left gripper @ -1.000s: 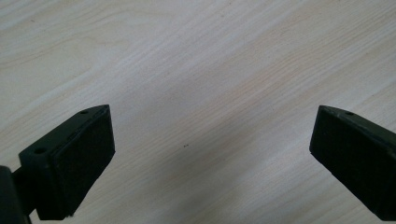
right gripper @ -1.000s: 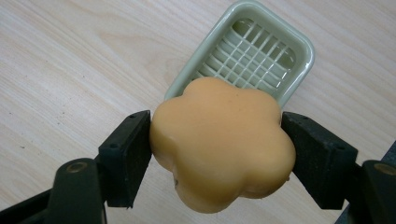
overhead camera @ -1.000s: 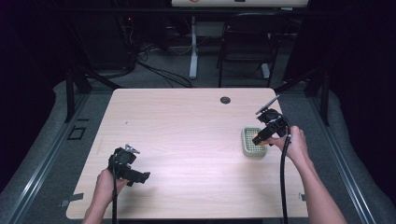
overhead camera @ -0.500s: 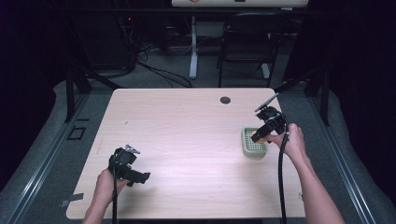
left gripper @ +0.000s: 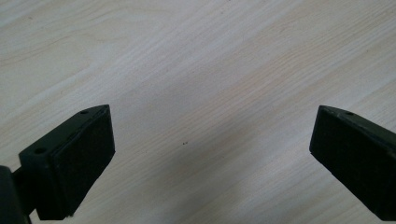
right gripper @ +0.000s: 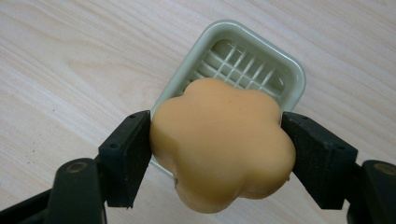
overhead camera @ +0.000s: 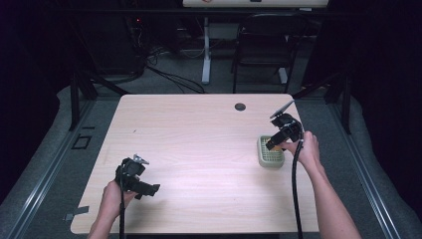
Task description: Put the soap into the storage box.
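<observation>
An orange flower-shaped soap [right gripper: 222,142] is clamped between both pads of my right gripper [right gripper: 215,154], which is shut on it. It hangs just above a pale green soap dish [right gripper: 261,58] with a ribbed grid floor. In the high view the right gripper [overhead camera: 274,144] hovers over the dish [overhead camera: 270,160] at the table's right side. My left gripper [overhead camera: 149,189] rests near the front left of the table, open, its fingers [left gripper: 79,158] wide apart over bare wood with nothing between them.
The light wooden table [overhead camera: 199,149] has a small round cable hole [overhead camera: 240,106] near its far edge. A chair and a desk leg stand on the dark floor beyond. Black cables trail from both grippers toward the front edge.
My right gripper has come slightly down and toward the dish with the soap. The left gripper has stayed where it was.
</observation>
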Available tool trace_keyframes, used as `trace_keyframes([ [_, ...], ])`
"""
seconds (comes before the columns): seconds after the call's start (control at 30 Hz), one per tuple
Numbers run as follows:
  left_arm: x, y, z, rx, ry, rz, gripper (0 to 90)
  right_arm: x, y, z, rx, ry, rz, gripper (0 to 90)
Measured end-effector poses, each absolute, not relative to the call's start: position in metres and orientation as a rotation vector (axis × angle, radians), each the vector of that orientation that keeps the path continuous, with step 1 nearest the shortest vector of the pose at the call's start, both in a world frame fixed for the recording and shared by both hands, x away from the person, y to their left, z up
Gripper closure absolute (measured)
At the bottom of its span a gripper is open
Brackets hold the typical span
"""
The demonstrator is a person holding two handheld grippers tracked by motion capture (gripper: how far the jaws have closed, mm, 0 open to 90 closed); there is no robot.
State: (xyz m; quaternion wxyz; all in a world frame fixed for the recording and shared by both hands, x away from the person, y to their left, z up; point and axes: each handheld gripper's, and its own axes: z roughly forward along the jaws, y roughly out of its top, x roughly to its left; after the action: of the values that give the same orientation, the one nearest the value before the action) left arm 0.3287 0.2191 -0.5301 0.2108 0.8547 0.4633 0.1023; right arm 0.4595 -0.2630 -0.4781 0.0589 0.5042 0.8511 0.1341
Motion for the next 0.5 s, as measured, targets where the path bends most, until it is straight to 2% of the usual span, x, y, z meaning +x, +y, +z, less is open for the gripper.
trace_keyframes([
  [0.5,0.328,0.22,-0.53,2.382,1.289,0.275,0.0,0.473,-0.26,-0.497,1.559,2.561,0.427,26.6],
])
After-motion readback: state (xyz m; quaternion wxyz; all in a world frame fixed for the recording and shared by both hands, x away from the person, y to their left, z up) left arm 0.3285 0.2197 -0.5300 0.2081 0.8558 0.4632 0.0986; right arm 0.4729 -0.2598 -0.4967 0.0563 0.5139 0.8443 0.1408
